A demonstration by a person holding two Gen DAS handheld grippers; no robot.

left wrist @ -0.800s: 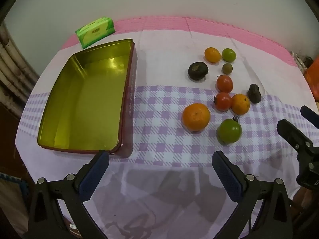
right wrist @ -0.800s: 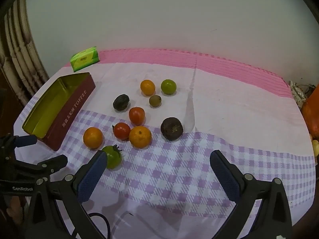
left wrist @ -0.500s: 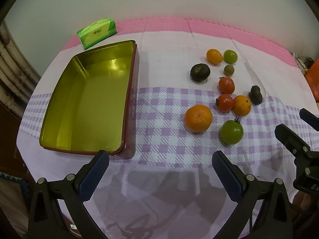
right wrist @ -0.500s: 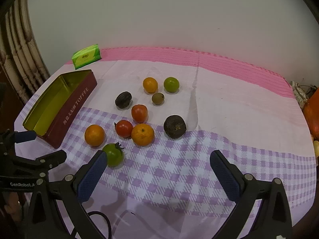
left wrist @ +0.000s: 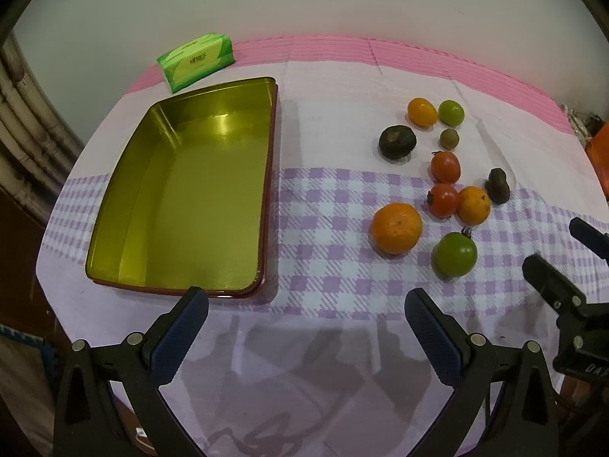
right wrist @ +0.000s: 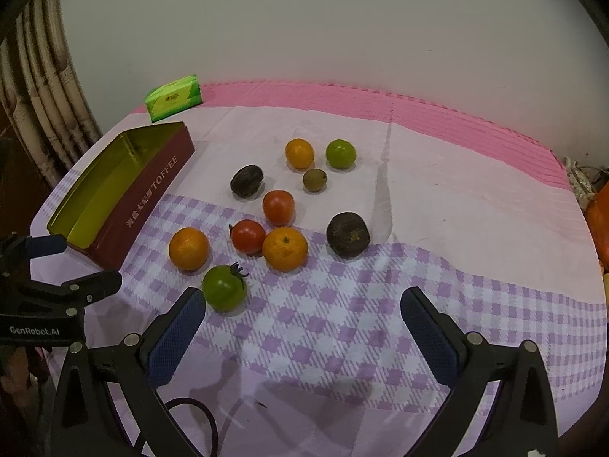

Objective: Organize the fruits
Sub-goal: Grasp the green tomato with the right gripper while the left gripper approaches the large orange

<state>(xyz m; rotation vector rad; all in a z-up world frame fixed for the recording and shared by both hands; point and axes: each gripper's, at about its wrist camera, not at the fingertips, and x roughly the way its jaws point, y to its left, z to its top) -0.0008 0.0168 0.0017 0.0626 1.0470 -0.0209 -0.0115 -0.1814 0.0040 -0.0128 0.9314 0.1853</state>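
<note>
Several fruits lie loose on the cloth: a large orange [left wrist: 396, 227] [right wrist: 188, 248], a green tomato [left wrist: 455, 254] [right wrist: 223, 288], two red tomatoes [right wrist: 248, 236], a second orange [right wrist: 284, 248], two dark fruits [right wrist: 348, 234], a small orange, a lime and a kiwi. An empty gold tin [left wrist: 182, 205] [right wrist: 114, 186] with maroon sides stands at the left. My left gripper [left wrist: 306, 327] is open and empty above the near edge, between tin and fruits. My right gripper [right wrist: 302, 327] is open and empty, its left finger near the green tomato.
A green tissue pack [left wrist: 196, 61] [right wrist: 173, 98] lies behind the tin near the wall. The round table has a pink and purple checked cloth [right wrist: 437, 198]. An orange object [right wrist: 601, 221] sits at the far right edge. A curtain [right wrist: 42, 106] hangs at the left.
Both grippers have drawn back and up a little, so the fruits and tin appear lower and smaller. Nothing on the table moved.
</note>
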